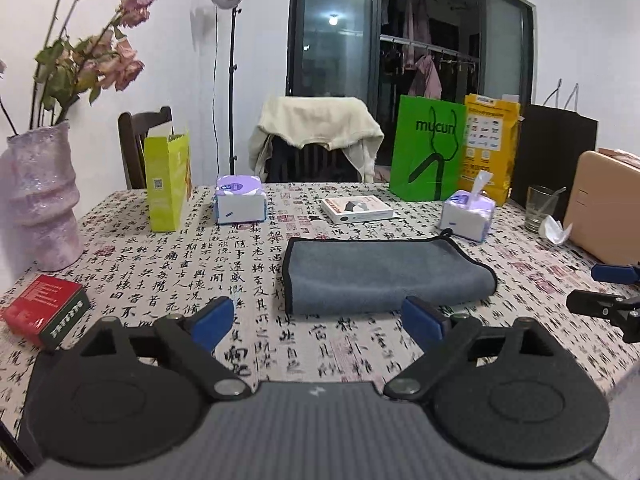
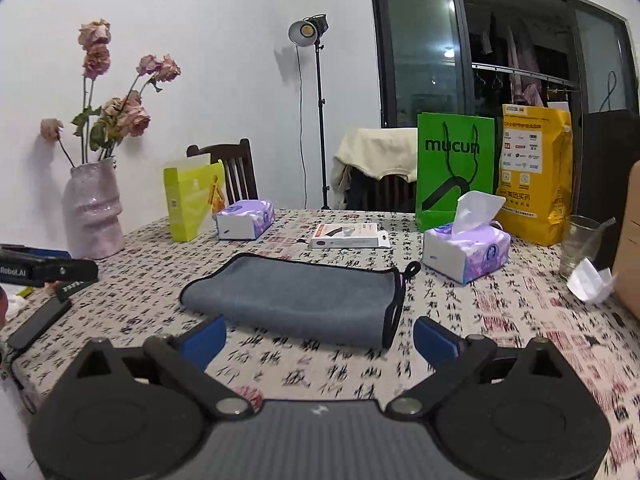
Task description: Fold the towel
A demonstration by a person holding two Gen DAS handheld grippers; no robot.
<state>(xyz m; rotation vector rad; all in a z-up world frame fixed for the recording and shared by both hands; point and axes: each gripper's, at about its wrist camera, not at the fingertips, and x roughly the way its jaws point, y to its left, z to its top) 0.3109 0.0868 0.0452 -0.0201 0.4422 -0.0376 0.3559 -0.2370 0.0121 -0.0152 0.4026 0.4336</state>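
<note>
A grey towel [image 1: 380, 274] with black trim lies folded flat on the calligraphy-print tablecloth [image 1: 248, 264]; it also shows in the right wrist view [image 2: 296, 296]. My left gripper [image 1: 318, 320] is open and empty, its blue fingertips [image 1: 214, 318] just short of the towel's near edge. My right gripper [image 2: 320, 340] is open and empty, near the towel's near right corner with its hanging loop [image 2: 412, 269]. The right gripper's fingers [image 1: 608, 304] show at the right edge of the left wrist view. The left gripper's fingers [image 2: 48, 270] show at the left edge of the right wrist view.
Behind the towel stand two tissue packs [image 1: 240, 200] [image 1: 466, 214], a flat white box [image 1: 356, 209], a green bag [image 1: 428, 148], a yellow bag [image 1: 490, 144] and a yellow-green box [image 1: 168, 184]. A vase [image 1: 40, 200] and red box [image 1: 44, 310] sit left; a glass [image 1: 540, 208] and a tan case [image 1: 604, 208] sit right.
</note>
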